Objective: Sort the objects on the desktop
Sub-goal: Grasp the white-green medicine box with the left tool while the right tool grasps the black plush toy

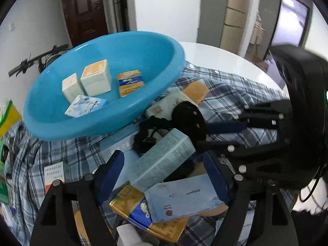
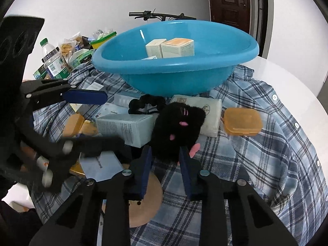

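Our right gripper (image 2: 165,162) clamps the black plush toy (image 2: 177,127) while our left gripper (image 1: 164,176) gapes over the pale-blue carton (image 1: 164,160); lifting risks snagging the black scrunchie (image 2: 146,102).

Left wrist view: riding close above the clutter, tilted down, facing the blue basin (image 1: 102,86) at upper left of the frame, door behind. Right wrist view: just as near, angled down, facing the same basin (image 2: 174,78) at top centre. Shared by both: basin, black plush toy (image 1: 188,119) (image 2: 178,129), plaid shirt (image 1: 225,94) (image 2: 256,153).
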{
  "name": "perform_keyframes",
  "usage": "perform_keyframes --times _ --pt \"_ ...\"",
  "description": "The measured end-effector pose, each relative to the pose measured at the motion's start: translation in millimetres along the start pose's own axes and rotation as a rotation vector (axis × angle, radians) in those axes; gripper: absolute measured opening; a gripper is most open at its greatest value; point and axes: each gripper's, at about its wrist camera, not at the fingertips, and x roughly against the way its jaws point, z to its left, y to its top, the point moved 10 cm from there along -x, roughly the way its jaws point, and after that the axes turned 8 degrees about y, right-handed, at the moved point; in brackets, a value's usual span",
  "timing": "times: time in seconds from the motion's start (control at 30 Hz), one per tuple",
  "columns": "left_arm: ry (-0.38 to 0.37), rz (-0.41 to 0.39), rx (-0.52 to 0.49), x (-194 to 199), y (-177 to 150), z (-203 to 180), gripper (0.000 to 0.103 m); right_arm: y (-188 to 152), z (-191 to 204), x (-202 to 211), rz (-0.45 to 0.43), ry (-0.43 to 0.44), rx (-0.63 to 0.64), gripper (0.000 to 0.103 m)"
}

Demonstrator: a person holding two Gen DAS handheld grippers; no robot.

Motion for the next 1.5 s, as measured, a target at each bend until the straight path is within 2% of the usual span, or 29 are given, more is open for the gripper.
perform_keyframes --times 0.3,0.4,0.5,0.63,0.8,0.93,1.1,1.17,1.2,1.23,1.33,1.5 --pt "0.015 0.055 -0.035 -20.8 2.9 -4.5 0.08 3.1 -15.9 6.7 -0.009 -0.001 -0.051 0.027" --pt "0.021 0.082 -0.049 -27.5 0.1 -5.2 0.062 1.7 -20.6 7.8 -0.01 -0.004 -0.062 0.027" --pt "0.013 0.08 -0.03 -27.0 0.4 -4.1 0.059 1.9 -24.2 7.8 -0.012 -0.004 -0.073 0.027" --pt "0.004 0.055 0.04 -18.3 4.5 7.6 0.044 3.0 -24.2 8.0 -0.016 -0.006 -0.072 0.027" --pt "0.019 0.013 0.106 0.2 7.6 29.3 0.038 3.5 -22.0 7.1 -0.014 -0.009 -0.068 0.027" --pt "0.061 0.023 0.118 2.3 0.7 47.8 0.038 4.1 -20.0 6.6 -0.015 -0.008 -0.066 0.027" --pt "0.017 0.05 0.118 -5.5 -7.1 41.6 0.039 7.4 -14.1 5.2 -0.02 -0.004 -0.059 0.027" --pt "0.034 0.045 0.111 -7.5 -4.3 38.1 0.055 7.5 -13.3 5.7 -0.02 -0.005 -0.059 0.027" --pt "0.037 0.038 0.113 -8.4 -2.0 36.8 0.07 7.3 -13.7 6.1 -0.02 -0.006 -0.06 0.027" --pt "0.029 0.03 0.118 -8.6 0.4 35.1 0.074 7.2 -14.3 6.4 -0.019 -0.007 -0.061 0.027" --pt "0.018 0.032 0.115 -10.1 5.1 29.6 0.076 5.8 -19.7 9.0 -0.022 -0.014 -0.071 0.027" --pt "0.076 0.054 0.071 -20.7 6.5 25.8 0.079 4.8 -27.4 10.8 -0.026 -0.01 -0.093 0.027"
